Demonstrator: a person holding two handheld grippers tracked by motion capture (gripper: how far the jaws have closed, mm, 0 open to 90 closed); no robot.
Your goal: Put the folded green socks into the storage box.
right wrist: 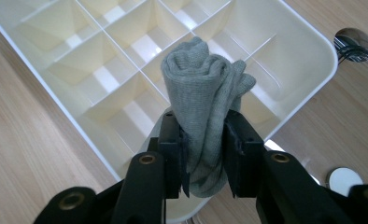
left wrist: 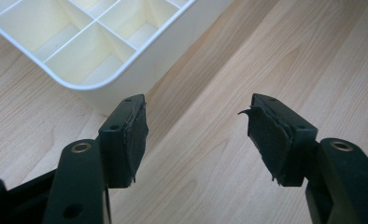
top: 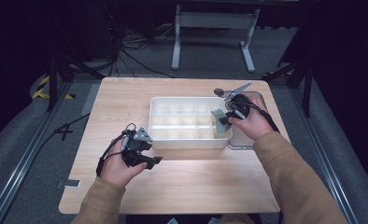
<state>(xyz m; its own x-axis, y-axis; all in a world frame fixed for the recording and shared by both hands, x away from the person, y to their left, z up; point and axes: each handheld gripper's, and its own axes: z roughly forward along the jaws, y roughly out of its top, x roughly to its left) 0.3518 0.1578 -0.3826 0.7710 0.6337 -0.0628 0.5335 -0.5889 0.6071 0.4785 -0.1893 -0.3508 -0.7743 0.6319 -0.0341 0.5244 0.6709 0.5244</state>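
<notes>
The right gripper (right wrist: 204, 154) is closed on a rolled grey knitted cloth (right wrist: 205, 98), and it holds this cloth above the right end of the white plastic box with many square compartments (top: 159, 140). The left gripper (left wrist: 198, 140) is open with nothing between its jaws, low over the light wooden counter (top: 196, 182), just beside the near left corner of the box.

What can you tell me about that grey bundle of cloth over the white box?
The grey cloth looks like soft knitted fabric, maybe a sock, rolled into a tight bundle. The right hand-held gripper pinches its lower half between both black jaws, the rolled top sticking out beyond them. It hangs above the right end of the white divided box, over its compartments, not yet resting in one.
</notes>
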